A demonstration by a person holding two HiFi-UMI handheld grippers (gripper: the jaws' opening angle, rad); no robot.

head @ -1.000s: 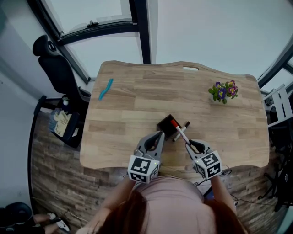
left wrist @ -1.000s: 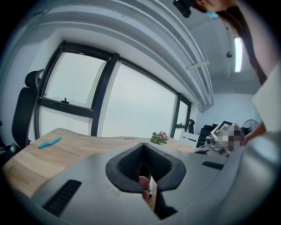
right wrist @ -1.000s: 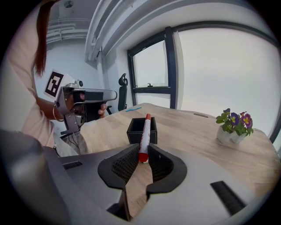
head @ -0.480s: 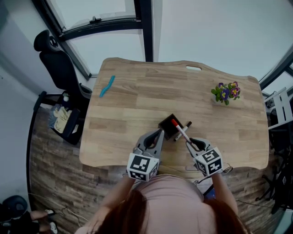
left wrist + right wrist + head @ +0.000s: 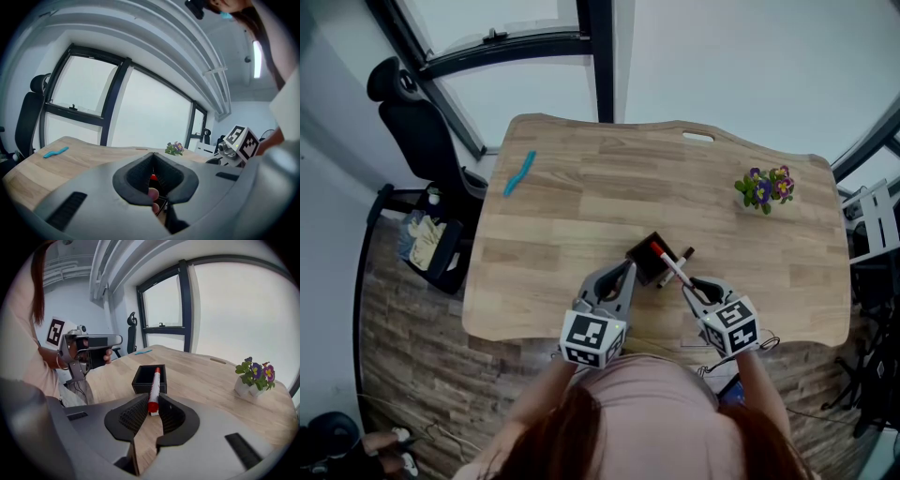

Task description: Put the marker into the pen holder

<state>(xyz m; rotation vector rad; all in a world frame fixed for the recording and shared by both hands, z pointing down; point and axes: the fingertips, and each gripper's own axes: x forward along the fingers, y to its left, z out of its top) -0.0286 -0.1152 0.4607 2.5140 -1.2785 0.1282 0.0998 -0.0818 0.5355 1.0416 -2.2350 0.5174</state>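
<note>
While the right gripper (image 5: pixel 153 400) is clamped on the rear end of the marker (image 5: pixel 154 385), the marker points away from the person, its far end lying over the open top of the pen holder (image 5: pixel 140 386); whether it touches the rim cannot be told. The marker has a slim white barrel with red print along it, a red cap at the far end and a red band at the gripped end, where a short white stub shows between the jaws. The pen holder is a small, black, square box that stands upright near the front edge of the wooden worktop (image 5: pixel 581 206). The left gripper (image 5: pixel 153 154) is just to the left of the holder in the head view, its jaws meeting at the tips with nothing clamped. Further back on the worktop, well apart from the holder, stand a small pot of purple and yellow flowers (image 5: pixel 763 187) at the right and a curved blue object (image 5: pixel 518 173) at the left.
</note>
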